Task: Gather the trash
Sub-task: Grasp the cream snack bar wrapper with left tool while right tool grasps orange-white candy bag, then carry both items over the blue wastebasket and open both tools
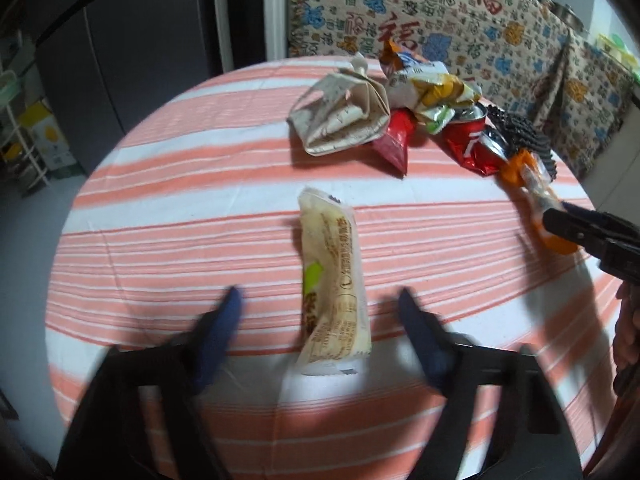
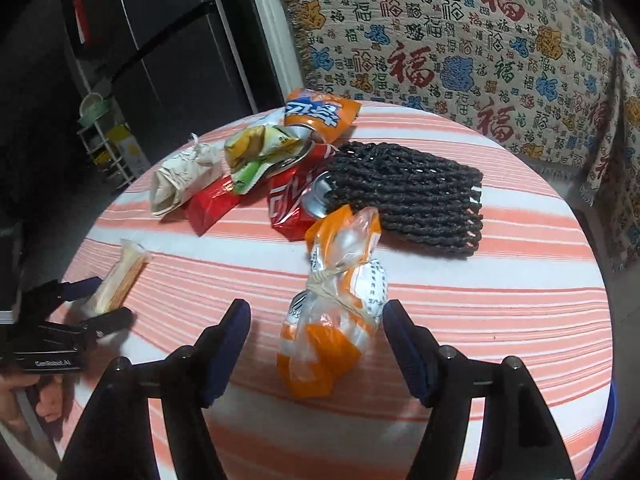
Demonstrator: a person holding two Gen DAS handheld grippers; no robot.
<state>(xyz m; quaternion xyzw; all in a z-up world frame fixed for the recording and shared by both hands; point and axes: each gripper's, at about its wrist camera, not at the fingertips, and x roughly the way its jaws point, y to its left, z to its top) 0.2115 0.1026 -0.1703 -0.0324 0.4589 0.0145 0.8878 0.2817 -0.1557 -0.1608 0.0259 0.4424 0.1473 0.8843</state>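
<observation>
- Cream-coloured snack wrapper (image 1: 334, 280) lies lengthwise between my left tongs (image 1: 320, 300); the jaws stand partly apart, and I see no pad pressing on it.
- My right tongs (image 2: 316, 312) straddle the knotted orange-and-clear bag (image 2: 332, 320), also half-wide, with gaps on both sides, so nothing is held yet.
- Risk as I judge it: both wrappers are thin and slick, so closing may pinch only a fold and let it slip out, or snag the striped cloth on the surface (image 1: 160, 240) and drag it.
- Another risk: the left-wrist view is blurred, so I could misjudge the closing line.
- At 12 o'clock from the bag sits the trash heap: a crushed red can (image 2: 296, 204), a green-yellow chip bag (image 2: 256, 152), an orange packet (image 2: 320, 114), a red wrapper (image 2: 212, 204) and a crumpled paper bag (image 2: 180, 180).
- Containers: no bin is visible; the dark woven pouch (image 2: 408, 196) lies flat at 1 o'clock, can tucked against its mouth. I can't tell its contents.
</observation>
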